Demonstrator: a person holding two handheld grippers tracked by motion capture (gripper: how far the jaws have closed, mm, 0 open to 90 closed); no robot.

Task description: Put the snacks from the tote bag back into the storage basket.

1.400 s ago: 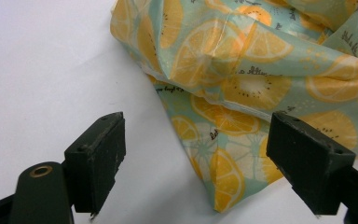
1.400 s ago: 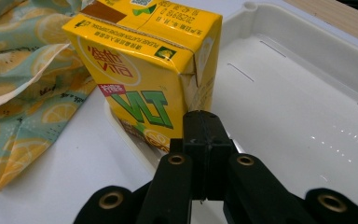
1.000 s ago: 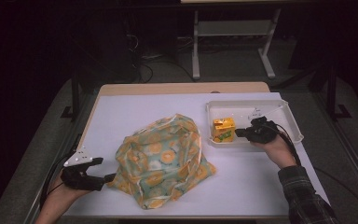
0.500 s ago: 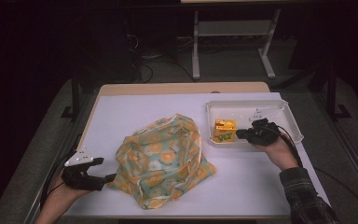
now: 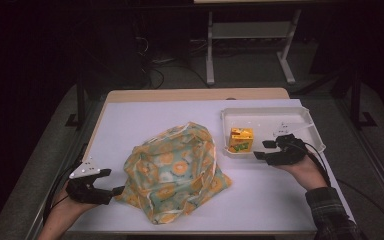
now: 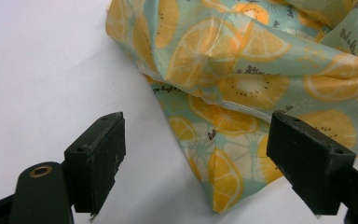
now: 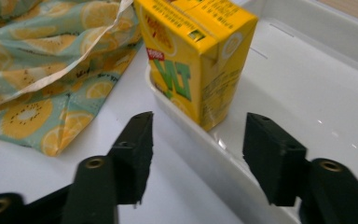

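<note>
- My right gripper, jaws just opening, is releasing the yellow cardboard juice carton, standing upright at the white plastic tray's front-left corner.
- My left gripper is hovering released beside the citrus-print cloth bag near the desk's front edge.

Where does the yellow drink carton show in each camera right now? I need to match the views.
High view: the yellow drink carton stands upright in the near left corner of the white tray.
Left gripper view: not in this picture.
Right gripper view: the carton stands top centre, just inside the tray's wall.
Shared landmark: the citrus-print cloth bag.
</note>
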